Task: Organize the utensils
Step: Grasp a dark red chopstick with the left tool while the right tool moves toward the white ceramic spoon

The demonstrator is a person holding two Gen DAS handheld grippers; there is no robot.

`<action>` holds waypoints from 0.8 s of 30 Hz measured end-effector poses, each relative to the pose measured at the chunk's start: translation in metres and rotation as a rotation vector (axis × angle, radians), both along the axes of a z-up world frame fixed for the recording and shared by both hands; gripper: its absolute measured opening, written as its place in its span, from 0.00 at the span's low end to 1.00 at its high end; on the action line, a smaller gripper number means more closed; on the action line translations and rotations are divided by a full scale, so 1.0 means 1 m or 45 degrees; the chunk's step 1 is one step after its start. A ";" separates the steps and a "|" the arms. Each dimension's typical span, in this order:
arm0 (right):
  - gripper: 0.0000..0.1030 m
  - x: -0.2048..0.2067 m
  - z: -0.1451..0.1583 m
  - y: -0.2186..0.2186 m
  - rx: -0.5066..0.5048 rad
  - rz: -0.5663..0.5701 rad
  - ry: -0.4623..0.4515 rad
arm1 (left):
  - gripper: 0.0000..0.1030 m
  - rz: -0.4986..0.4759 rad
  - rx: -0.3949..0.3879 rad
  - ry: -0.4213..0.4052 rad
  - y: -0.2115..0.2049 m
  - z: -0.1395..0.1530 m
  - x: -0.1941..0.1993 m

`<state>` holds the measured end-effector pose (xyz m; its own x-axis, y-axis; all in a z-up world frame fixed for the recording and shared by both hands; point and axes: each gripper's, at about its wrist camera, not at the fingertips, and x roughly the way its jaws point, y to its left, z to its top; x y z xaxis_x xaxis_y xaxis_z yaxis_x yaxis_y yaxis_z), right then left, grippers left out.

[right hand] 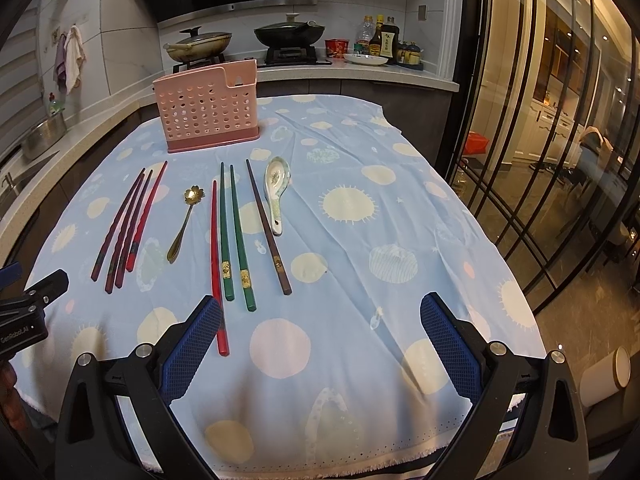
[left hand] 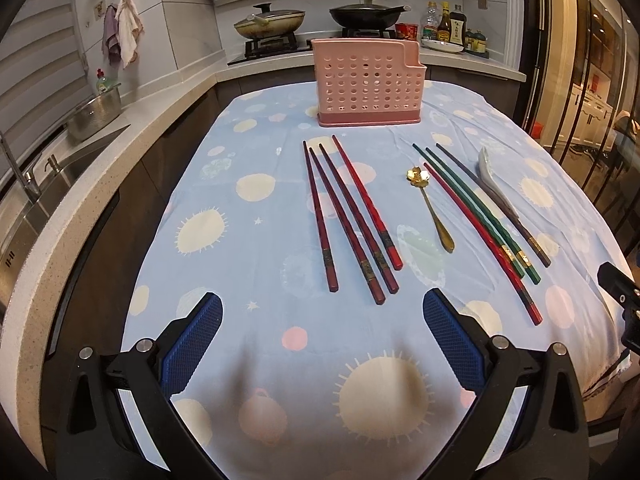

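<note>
A pink perforated utensil holder (left hand: 368,84) (right hand: 208,112) stands upright at the far end of the table. Several dark red chopsticks (left hand: 352,216) (right hand: 128,224) lie in front of it. To their right lie a gold flower spoon (left hand: 434,208) (right hand: 185,220), a long red chopstick (left hand: 484,244) (right hand: 217,268), two green chopsticks (left hand: 476,212) (right hand: 234,236), a dark brown chopstick (left hand: 496,204) (right hand: 267,228) and a white ceramic spoon (left hand: 494,184) (right hand: 277,196). My left gripper (left hand: 322,312) is open and empty near the front edge. My right gripper (right hand: 320,312) is open and empty; its left finger (right hand: 192,348) is beside the red chopstick's end.
The table wears a blue cloth with pale dots (left hand: 280,240) (right hand: 380,220). A counter with a sink (left hand: 60,184) runs along the left. A stove with two pans (left hand: 312,20) and bottles (right hand: 380,40) sits behind. Glass doors (right hand: 560,140) stand on the right.
</note>
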<state>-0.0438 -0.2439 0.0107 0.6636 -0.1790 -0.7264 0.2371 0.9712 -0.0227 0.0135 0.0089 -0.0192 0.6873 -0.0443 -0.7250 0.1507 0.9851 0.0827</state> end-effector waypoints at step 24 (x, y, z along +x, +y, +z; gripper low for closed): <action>0.93 0.041 -0.016 0.003 0.009 0.023 0.078 | 0.47 -0.016 -0.052 0.170 0.017 -0.049 0.079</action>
